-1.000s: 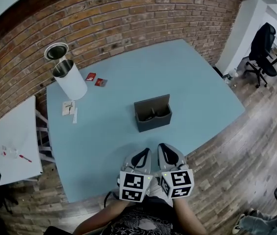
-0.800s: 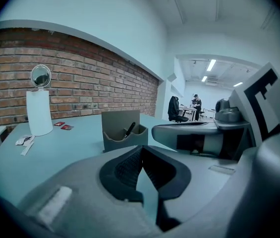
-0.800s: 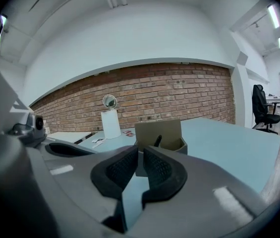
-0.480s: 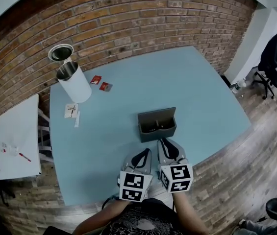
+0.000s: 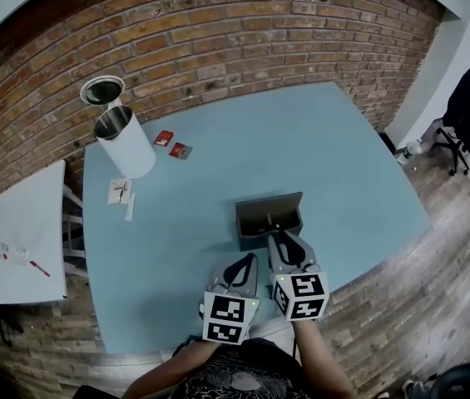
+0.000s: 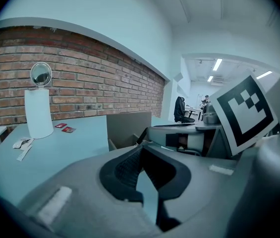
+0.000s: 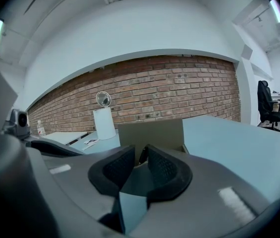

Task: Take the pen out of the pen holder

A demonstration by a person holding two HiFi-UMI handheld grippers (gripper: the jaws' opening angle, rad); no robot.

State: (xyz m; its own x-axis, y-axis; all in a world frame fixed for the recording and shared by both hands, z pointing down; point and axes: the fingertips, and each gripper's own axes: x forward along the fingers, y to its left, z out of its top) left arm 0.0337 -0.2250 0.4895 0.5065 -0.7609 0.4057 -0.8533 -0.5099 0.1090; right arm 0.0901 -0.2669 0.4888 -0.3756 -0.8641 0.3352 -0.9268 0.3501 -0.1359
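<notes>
Seen from my head, the pen holder hides most of its contents behind its walls; the dark shapes inside are too small to tell apart. My right gripper covers its near wall. Print on the red cards is unreadable.

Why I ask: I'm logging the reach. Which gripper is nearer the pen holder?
The right gripper: its tips are almost at the front wall of the grey pen holder, while the left gripper sits farther back over the table.

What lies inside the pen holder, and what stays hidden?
A dark slanted stick, likely the pen, leans towards the holder back wall. The front wall and the right claw cover its lower end; the rest inside is too dark to tell.
</notes>
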